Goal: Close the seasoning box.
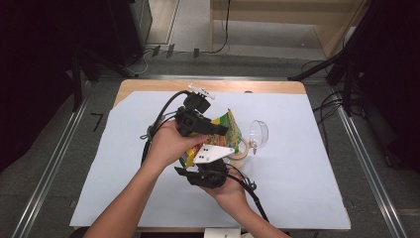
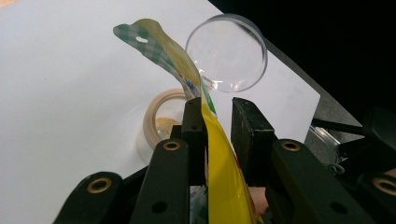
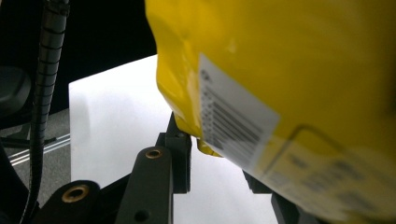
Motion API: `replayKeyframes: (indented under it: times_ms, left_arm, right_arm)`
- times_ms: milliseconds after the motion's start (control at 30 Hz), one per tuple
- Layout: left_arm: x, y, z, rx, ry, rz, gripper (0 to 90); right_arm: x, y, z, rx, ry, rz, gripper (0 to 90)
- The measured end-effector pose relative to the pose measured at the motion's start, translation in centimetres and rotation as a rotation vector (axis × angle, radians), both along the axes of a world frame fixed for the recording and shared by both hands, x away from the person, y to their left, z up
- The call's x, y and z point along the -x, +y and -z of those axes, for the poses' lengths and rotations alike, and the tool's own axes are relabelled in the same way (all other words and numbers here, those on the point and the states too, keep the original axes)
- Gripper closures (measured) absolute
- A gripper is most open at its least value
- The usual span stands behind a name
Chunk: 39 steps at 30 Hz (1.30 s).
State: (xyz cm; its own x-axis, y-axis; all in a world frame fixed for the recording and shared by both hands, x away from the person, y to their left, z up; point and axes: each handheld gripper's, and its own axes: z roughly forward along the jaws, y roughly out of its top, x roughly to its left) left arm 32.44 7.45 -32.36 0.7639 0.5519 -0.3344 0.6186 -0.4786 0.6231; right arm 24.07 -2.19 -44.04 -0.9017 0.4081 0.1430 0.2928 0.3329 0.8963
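A yellow snack bag (image 1: pixel 231 130) hangs in the air between both grippers, above an open jar (image 1: pixel 241 151) with a beige rim. In the left gripper view, the bag's (image 2: pixel 224 163) checked top edge runs up between the jaws of my left gripper (image 2: pixel 217 109). It lies against one pad, and the other pad stands a little apart. My right gripper (image 3: pixel 215 149) holds the bag's (image 3: pixel 303 70) lower corner, with one jaw hidden behind the bag. From above, the left gripper (image 1: pixel 220 130) comes in from the left and the right gripper (image 1: pixel 205 157) from below.
A clear round lid (image 1: pixel 259 134) lies on its side just right of the jar (image 2: pixel 156 123), and it is also seen past the bag's tip (image 2: pixel 229 51). A white sheet (image 1: pixel 297 173) covers the table. Cables trail from both grippers toward the person.
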Motion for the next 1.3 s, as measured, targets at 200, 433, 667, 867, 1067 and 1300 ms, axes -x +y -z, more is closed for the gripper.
replayKeyframes:
  times_ms: [200,433,667,867,1067,1300]
  left_arm:
    - [-0.7,0.4,-0.4,0.025,0.024,-0.007,76.5]
    - [-0.5,0.6,0.3,0.011,0.017,-0.002,76.0]
    - [-0.4,0.7,0.5,0.026,0.017,-0.011,75.7]
    - [0.1,0.7,0.3,0.026,-0.011,-0.016,74.7]
    - [0.2,0.8,0.2,0.026,-0.006,-0.024,75.1]
    - [0.6,0.4,0.1,0.026,-0.020,-0.016,74.0]
  right_arm:
    - [-0.6,0.1,-0.7,-0.013,0.004,0.005,68.8]
    - [-0.5,0.3,-0.3,0.018,0.011,-0.015,70.4]
    - [-0.3,0.3,-0.2,0.027,0.008,-0.016,70.8]
    - [-0.2,0.2,-0.3,0.028,-0.002,-0.016,70.7]
    - [0.0,0.3,-0.4,0.014,0.003,-0.020,70.7]
    - [0.2,0.1,-0.3,0.008,-0.006,-0.015,70.8]
